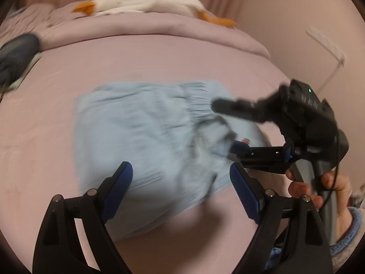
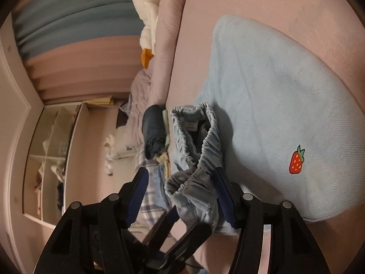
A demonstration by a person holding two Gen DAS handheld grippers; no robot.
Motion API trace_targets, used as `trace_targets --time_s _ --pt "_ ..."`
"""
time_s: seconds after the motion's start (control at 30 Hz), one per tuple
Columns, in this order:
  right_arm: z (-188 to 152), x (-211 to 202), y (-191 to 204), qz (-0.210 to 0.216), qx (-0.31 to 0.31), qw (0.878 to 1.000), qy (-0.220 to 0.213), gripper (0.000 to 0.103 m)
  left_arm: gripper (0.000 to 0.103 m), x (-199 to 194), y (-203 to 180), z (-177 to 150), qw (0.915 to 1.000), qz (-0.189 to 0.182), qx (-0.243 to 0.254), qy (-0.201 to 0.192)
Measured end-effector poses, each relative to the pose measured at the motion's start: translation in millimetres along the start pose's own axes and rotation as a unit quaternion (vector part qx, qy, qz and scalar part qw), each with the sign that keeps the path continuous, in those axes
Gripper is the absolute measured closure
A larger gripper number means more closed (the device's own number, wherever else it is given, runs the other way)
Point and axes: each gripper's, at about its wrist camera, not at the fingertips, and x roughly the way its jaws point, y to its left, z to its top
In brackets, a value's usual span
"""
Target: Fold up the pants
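Light blue pants (image 1: 146, 137) lie folded on the pink bed; the view is blurred by motion. My left gripper (image 1: 180, 182) is open above their near edge, holding nothing. My right gripper (image 1: 235, 150) reaches in from the right to the pants' right edge. In the right wrist view the pants (image 2: 285, 118) show a small strawberry print (image 2: 296, 159). The bunched elastic waistband (image 2: 196, 157) lies between the spread blue pads of my right gripper (image 2: 182, 189), and the pads stand apart from it. The other gripper's fingers (image 2: 180, 235) show below.
A white plush goose (image 1: 148, 2) lies on a folded pink blanket (image 1: 141, 27) at the far side. A dark rolled garment (image 1: 16, 54) sits far left, also in the right wrist view (image 2: 154, 134). A white shelf unit (image 2: 50, 166) stands beyond the bed.
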Motion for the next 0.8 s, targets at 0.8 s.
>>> trace_targets --time_s 0.8 --pt "16 -41 86 -0.221 -0.222 0.948 -0.065 0.072 0.015 -25 84 -10 0.9889 0.061 -0.135 -0.008"
